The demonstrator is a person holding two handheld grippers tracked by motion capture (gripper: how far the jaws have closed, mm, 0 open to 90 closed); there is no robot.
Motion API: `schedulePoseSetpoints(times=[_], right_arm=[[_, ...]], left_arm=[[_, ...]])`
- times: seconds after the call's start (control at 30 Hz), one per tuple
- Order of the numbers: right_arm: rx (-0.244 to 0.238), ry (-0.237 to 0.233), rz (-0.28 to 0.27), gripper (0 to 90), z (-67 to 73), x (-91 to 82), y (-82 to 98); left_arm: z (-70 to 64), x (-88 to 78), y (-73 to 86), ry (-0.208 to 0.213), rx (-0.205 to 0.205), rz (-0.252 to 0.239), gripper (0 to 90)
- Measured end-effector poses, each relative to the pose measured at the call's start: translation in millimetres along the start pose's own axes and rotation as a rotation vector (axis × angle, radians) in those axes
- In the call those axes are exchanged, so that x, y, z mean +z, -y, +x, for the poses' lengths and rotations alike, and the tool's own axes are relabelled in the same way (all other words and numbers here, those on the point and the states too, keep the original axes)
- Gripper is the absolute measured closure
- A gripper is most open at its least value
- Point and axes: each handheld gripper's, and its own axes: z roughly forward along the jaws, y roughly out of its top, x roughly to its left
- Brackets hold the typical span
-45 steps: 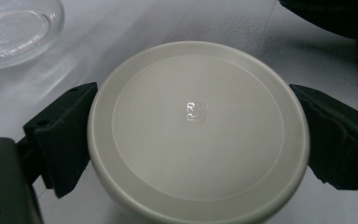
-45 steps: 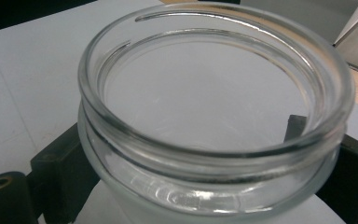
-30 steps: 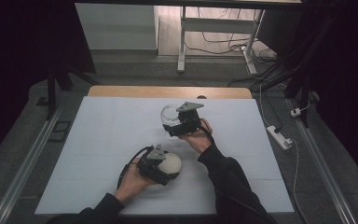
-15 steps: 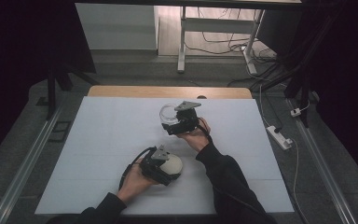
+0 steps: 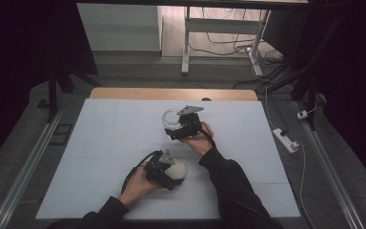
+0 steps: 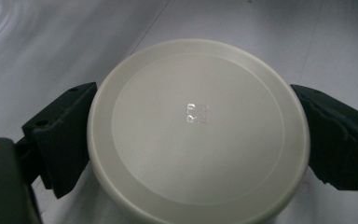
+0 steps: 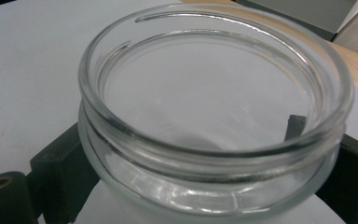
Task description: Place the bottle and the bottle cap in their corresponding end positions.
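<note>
A: Left gripper view: we log the left gripper (image 6: 196, 140) with its jaws pressed against opposite edges of a round cream lid (image 6: 198, 128), flat face up toward the camera, small embossed marks at its centre.

B: In the high view we see that same left gripper (image 5: 164, 168) near the front of the white table (image 5: 100, 143), the lid (image 5: 176, 169) pinched in it, a hand (image 5: 138, 183) behind.

A: Right gripper view: we note the right gripper (image 7: 205, 186) clamping a clear glass jar (image 7: 214, 116) at its sides, mouth open and upright, nothing inside.

B: In the high view the right gripper (image 5: 183, 126) and jar (image 5: 171, 119) sit mid-table, well apart from the lid. Beyond the table's far edge, we record a power strip (image 5: 286, 140) on the floor.
</note>
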Motion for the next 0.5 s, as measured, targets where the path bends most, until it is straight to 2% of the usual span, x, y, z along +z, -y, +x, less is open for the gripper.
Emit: schedulePoseSetpoints(times=[0.1,0.3,0.5], right_arm=[[0.003,-0.006,0.004,6.4,-0.8,-0.3,0.1],[-0.016,-0.004,0.019,6.1,-0.2,-1.5,0.5],[0.010,-0.010,0.036,4.4,0.1,-2.0,-1.7]], left_arm=[[-0.8,1.1,-0.8,-0.008,0.005,0.016,7.2],[-0.5,1.9,-1.3,0.007,0.011,0.022,4.5],[1.5,1.3,-1.0,0.023,0.000,0.017,0.0]])
